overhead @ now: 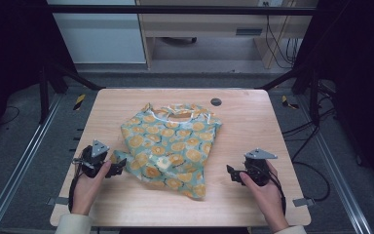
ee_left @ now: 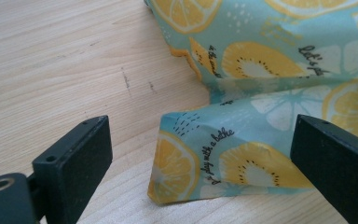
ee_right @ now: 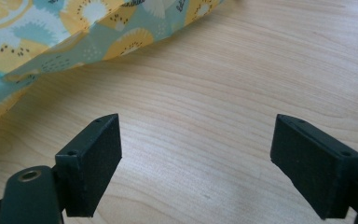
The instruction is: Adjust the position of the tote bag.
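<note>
- A teal garment (overhead: 171,146) printed with yellow citrus slices lies crumpled in the middle of the wooden table (overhead: 253,117), its white-trimmed neckline toward the far edge.
- The left gripper (overhead: 118,167) sits on the table at the garment's near-left corner, jaws spread wide. In the left gripper view a folded flap of the cloth (ee_left: 214,161) lies between them, and neither pad presses on it.
- The left hand (overhead: 88,185) wraps the gripper body from the near side, close to the table's left edge.
- The right gripper (overhead: 231,172) rests apart from the garment, beside its near-right hem, jaws spread with bare wood between them.
- In the right gripper view the cloth's edge (ee_right: 74,42) runs across the upper left, well clear of both pads.
- The right hand (overhead: 265,187) holds its gripper near the table's near-right corner.
- Bare wood rings the garment: a wide band on the right, a strip along the near edge, narrower room on the left.
- A dark round cable hole (overhead: 216,102) sits near the far edge, just beyond the neckline.
</note>
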`<state>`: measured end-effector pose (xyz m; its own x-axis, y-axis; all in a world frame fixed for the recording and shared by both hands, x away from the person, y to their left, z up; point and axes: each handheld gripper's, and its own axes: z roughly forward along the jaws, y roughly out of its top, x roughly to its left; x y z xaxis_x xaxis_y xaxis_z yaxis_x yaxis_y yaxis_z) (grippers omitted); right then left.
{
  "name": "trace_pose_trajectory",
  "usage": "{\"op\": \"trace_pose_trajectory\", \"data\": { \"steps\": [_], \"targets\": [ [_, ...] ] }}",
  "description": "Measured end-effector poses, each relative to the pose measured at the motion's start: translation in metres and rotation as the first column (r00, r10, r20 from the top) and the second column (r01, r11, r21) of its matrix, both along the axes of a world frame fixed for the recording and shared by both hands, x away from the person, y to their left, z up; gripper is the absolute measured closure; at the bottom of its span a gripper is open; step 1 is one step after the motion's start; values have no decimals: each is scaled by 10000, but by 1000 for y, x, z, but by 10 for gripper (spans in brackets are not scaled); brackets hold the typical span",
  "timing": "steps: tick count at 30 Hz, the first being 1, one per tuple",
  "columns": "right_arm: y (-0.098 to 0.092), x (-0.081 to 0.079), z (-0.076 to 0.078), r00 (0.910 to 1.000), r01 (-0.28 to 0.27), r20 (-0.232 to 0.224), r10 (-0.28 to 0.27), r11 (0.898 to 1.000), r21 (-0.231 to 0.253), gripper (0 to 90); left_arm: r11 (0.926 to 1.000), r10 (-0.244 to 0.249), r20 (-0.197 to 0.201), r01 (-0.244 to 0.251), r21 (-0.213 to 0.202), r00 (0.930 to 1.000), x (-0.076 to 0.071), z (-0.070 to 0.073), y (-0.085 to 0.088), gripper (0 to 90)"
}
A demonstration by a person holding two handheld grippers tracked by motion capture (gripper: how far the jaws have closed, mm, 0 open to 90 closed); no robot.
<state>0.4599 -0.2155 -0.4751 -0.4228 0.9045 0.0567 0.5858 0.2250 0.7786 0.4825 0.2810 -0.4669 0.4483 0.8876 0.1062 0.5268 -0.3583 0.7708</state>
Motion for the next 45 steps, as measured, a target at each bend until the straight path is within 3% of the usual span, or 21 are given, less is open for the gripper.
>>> {"op": "trace_pose_trajectory", "data": {
  "steps": [1,5,8,12,15,21,25,27,29,32,35,36,45],
  "targets": [
    [2,4,1,9997,-8,-239,7,10000,-41,168,10000,69,45,-69,62,10000,0,0,0,56],
    [9,13,8,9988,-134,-472,132,9999,-24,149,9999,57,-17,-56,109,10000,-1,-1,0,56],
    [18,22,16,9987,-347,-387,331,9986,-403,127,9999,73,-44,-73,104,10000,-1,0,1,56],
    [35,47,31,9969,-635,-491,618,9974,-345,125,9998,161,-51,-160,85,9999,0,-1,2,57],
    [43,58,36,9961,-644,-627,621,9973,-360,126,9998,159,-49,-158,95,9999,0,-1,2,58],
    [57,96,55,9960,-501,-753,475,9982,-323,126,9998,110,-87,-109,146,9999,2,-3,0,60],
    [63,119,63,9960,-126,-887,106,9997,-222,120,9999,76,-30,-76,99,10000,2,-2,0,60],
    [65,125,64,9961,-48,-882,31,9998,-190,114,9999,73,-18,-73,122,10000,2,-1,0,60],
    [72,145,65,9960,132,-882,-158,9995,-298,110,9999,102,30,-102,139,9999,2,-1,1,60],
    [76,155,63,9955,283,-898,-308,9992,-294,118,9998,139,88,-140,115,9999,1,0,1,61],
    [80,166,56,9919,458,-1184,-469,9989,-115,116,9998,143,114,-144,115,9998,2,1,1,61],
    [83,171,50,9895,505,-1341,-535,9984,-256,118,9998,163,113,-164,83,9998,2,1,1,60],
    [79,175,32,9807,838,-1736,-903,9955,-444,112,9997,248,197,-247,-42,9995,1,2,4,60]
  ]
}}
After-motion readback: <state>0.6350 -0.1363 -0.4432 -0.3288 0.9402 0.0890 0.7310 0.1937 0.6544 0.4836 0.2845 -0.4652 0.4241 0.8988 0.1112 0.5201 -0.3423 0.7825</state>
